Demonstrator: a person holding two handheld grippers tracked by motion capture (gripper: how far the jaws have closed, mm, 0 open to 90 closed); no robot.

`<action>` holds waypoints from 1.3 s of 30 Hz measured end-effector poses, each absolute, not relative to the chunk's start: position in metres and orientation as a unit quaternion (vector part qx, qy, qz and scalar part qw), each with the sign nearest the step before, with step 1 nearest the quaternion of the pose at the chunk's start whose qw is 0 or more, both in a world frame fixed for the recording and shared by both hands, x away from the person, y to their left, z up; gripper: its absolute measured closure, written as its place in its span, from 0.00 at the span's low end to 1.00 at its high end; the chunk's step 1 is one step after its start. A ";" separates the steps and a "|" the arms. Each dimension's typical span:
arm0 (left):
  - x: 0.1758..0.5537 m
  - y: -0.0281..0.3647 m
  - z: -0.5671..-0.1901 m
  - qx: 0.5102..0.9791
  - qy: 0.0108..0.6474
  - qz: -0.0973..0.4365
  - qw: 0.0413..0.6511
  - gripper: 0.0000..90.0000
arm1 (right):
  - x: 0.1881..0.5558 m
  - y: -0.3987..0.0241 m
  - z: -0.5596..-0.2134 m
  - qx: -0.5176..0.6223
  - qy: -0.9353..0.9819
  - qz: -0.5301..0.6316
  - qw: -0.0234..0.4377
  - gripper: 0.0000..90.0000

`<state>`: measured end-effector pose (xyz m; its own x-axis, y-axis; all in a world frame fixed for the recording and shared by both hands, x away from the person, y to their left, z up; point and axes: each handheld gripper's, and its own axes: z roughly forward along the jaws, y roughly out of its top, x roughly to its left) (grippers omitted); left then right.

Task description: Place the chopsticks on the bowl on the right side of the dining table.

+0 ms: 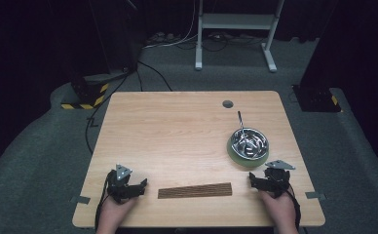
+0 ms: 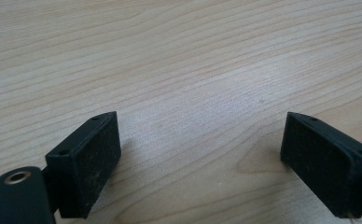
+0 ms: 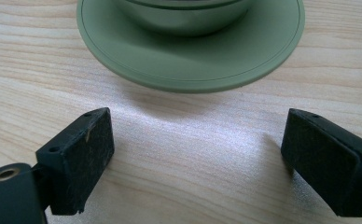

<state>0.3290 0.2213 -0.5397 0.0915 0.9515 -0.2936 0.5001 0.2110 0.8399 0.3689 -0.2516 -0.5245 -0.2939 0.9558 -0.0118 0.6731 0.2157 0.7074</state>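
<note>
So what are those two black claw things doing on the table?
A person holds a gripper in each hand near the table's front edge. The left gripper and right gripper are both open and hold nothing. Just ahead of the right one, a metal bowl with a utensil in it sits on a green plate. A brown ridged strip lies between the hands.

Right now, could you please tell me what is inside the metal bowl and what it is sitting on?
The metal bowl sits on a green plate. A utensil's metal handle sticks out over the far rim; its working end lies among reflections, so its type is unclear. The plate's centre is covered.
</note>
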 end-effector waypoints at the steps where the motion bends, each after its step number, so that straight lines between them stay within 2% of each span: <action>1: 0.329 0.221 -0.540 0.578 0.628 0.245 0.460 0.14 | 0.369 -0.252 -0.525 0.547 0.744 0.305 0.232 0.10; 6: 0.327 0.223 -0.539 0.590 0.623 0.243 0.452 0.14 | 0.369 -0.252 -0.524 0.547 0.744 0.304 0.232 0.10; 14: 0.329 0.220 -0.540 0.580 0.627 0.239 0.463 0.14 | 0.369 -0.251 -0.525 0.542 0.748 0.305 0.232 0.10; 19: 0.328 0.219 -0.539 0.582 0.624 0.245 0.460 0.16 | 0.364 -0.254 -0.523 0.522 0.767 0.307 0.213 0.10; 22: 0.329 0.219 -0.540 0.581 0.624 0.244 0.462 0.15 | 0.363 -0.254 -0.523 0.511 0.771 0.308 0.222 0.10; 29: 0.332 0.221 -0.539 0.582 0.629 0.244 0.454 0.15 | 0.342 -0.238 -0.514 0.435 0.795 0.349 0.237 0.10; 30: 0.332 0.219 -0.539 0.569 0.635 0.245 0.462 0.15 | 0.340 -0.234 -0.514 0.429 0.800 0.350 0.231 0.10; 39: 0.332 0.223 -0.538 0.570 0.632 0.242 0.466 0.18 | 0.339 -0.212 -0.517 0.408 0.816 0.349 0.215 0.10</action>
